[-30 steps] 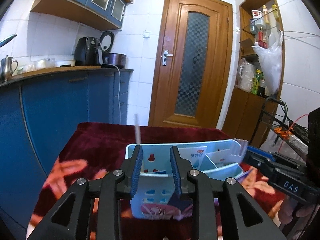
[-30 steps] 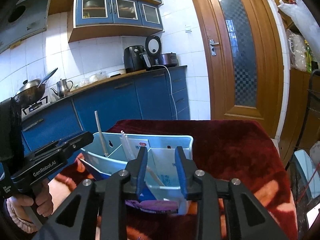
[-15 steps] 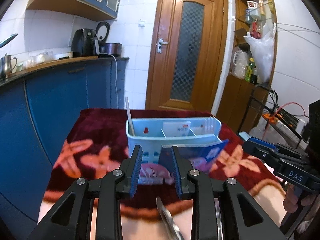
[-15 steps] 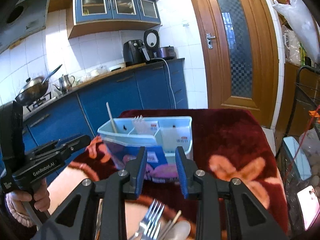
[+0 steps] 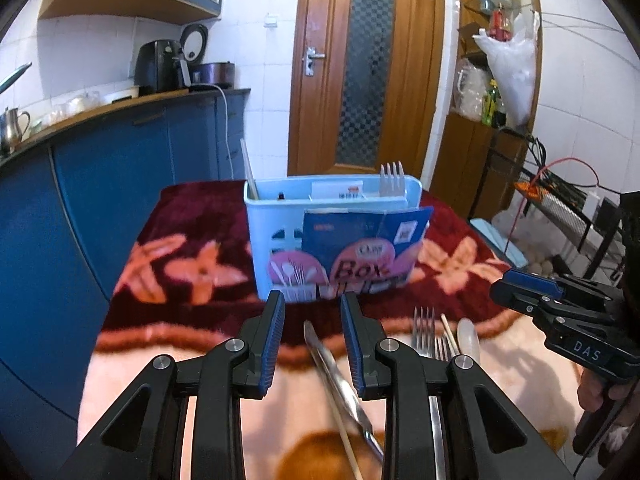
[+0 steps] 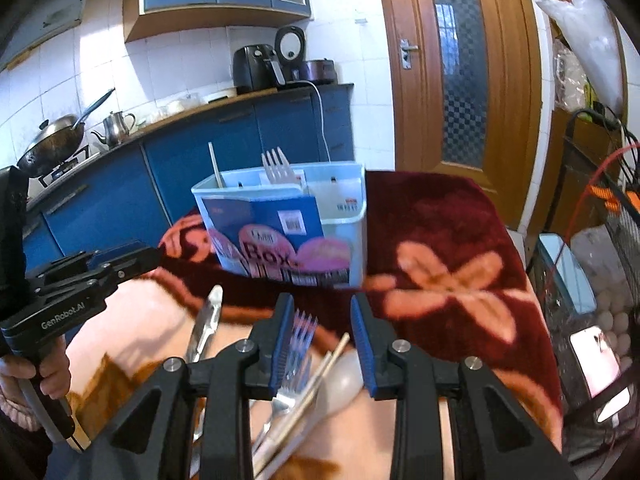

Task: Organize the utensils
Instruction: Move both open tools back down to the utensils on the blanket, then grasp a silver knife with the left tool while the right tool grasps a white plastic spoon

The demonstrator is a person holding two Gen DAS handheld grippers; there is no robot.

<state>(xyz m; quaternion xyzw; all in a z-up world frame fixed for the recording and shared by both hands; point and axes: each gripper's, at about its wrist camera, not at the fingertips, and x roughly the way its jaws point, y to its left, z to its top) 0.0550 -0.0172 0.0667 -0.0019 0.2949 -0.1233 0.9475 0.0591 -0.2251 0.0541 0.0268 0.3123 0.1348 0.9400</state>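
Observation:
A light blue utensil box (image 5: 280,216) (image 6: 344,220) with a printed label stands on the red flowered blanket; a fork (image 5: 392,178) (image 6: 276,168) and a chopstick (image 5: 249,168) (image 6: 216,168) stand in it. My left gripper (image 5: 312,304) is open and empty, above a knife (image 5: 332,368) lying on the blanket. My right gripper (image 6: 322,306) is open and empty above loose forks (image 6: 298,344), chopsticks (image 6: 320,372) and a spoon (image 6: 340,384). The knife also shows in the right wrist view (image 6: 206,320). The forks (image 5: 424,328) and spoon (image 5: 468,340) show in the left wrist view.
Blue kitchen cabinets (image 5: 120,168) run along the left. A wooden door (image 5: 364,64) is behind the table. A wire rack with cables (image 5: 560,196) stands at the right. Each gripper shows in the other's view, the right one (image 5: 560,312) and the left one (image 6: 80,280).
Both grippers have pulled back from the box toward the near side of the table, bringing the loose knife, forks, chopsticks and spoon into view. A fork now stands in the box.

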